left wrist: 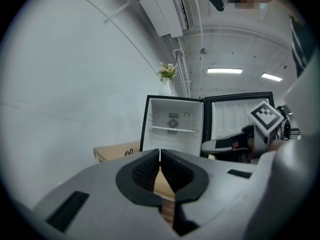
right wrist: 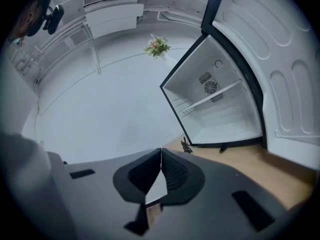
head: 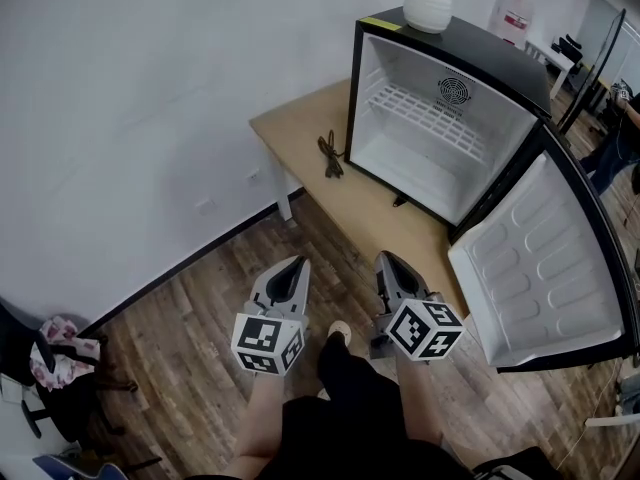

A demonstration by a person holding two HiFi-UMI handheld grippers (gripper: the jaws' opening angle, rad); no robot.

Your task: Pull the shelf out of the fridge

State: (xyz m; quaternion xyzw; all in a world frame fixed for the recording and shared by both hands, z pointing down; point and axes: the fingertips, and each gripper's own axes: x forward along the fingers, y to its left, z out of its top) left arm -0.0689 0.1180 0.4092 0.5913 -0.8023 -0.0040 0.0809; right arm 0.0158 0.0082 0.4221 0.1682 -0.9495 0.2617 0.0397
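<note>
A small black fridge (head: pixel 470 58) stands on a low wooden table (head: pixel 300 133) with its door (head: pixel 545 268) swung wide to the right. Inside, a white wire shelf (head: pixel 425 118) sits across the middle; it also shows in the left gripper view as the shelf (left wrist: pixel 172 129) and in the right gripper view as the shelf (right wrist: pixel 210 100). My left gripper (head: pixel 295 265) and right gripper (head: pixel 385 261) hang side by side over the floor, well short of the fridge. Both are shut with nothing between the jaws.
A dark cable (head: pixel 330 156) lies on the table left of the fridge. A white vase (head: pixel 428 0) stands on the fridge top. The white wall runs along the left; wood floor (head: pixel 190 328) lies below. A chair with cloth (head: pixel 55 363) sits at lower left.
</note>
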